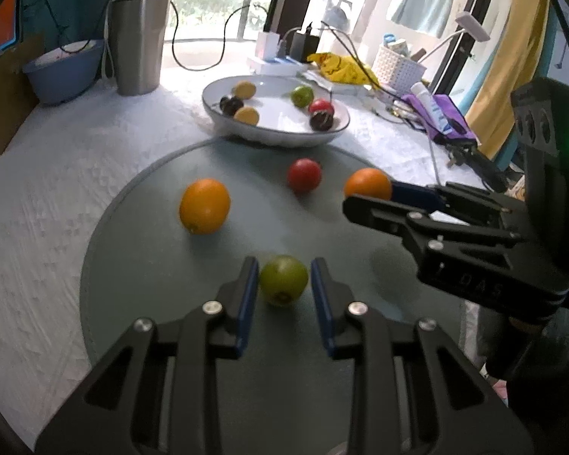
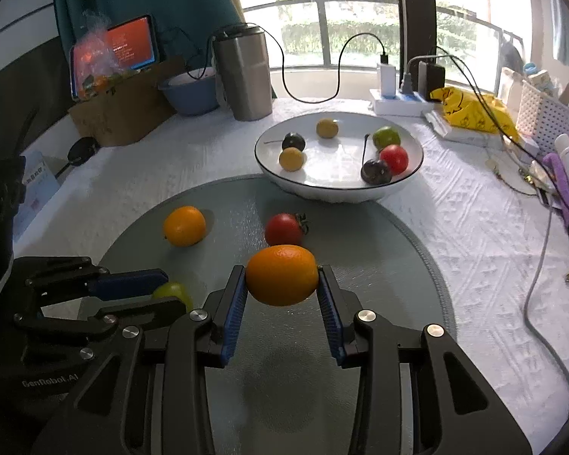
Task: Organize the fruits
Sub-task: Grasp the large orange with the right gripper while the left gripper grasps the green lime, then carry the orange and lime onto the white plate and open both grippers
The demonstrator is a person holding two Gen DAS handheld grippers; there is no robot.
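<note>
Jaws first: the right gripper [image 2: 280,288] had its jaws clamped on an orange [image 2: 281,275], held just clear of the round grey mat [image 2: 417,265]. The left gripper [image 1: 282,288] had its jaws drawn in narrow around a green fruit [image 1: 283,280] sitting on the mat, but whether the pads actually pressed on it was hard to tell; a thin gap seemed to show on the right side.

Progress looked about halfway. The white bowl [image 2: 409,184] at the mat's far edge already held seven small fruits: yellow, dark, green and red ones. A second orange [image 2: 184,226] and a red tomato [image 2: 283,228] were left loose on the mat.

The worktop wore a white textured cloth [image 2: 455,235]. Along its far edge stood a steel tumbler [image 2: 242,76], a blue bowl [image 2: 187,93], chargers with cables and a phone [image 2: 112,55], in front of a bright balcony window.
</note>
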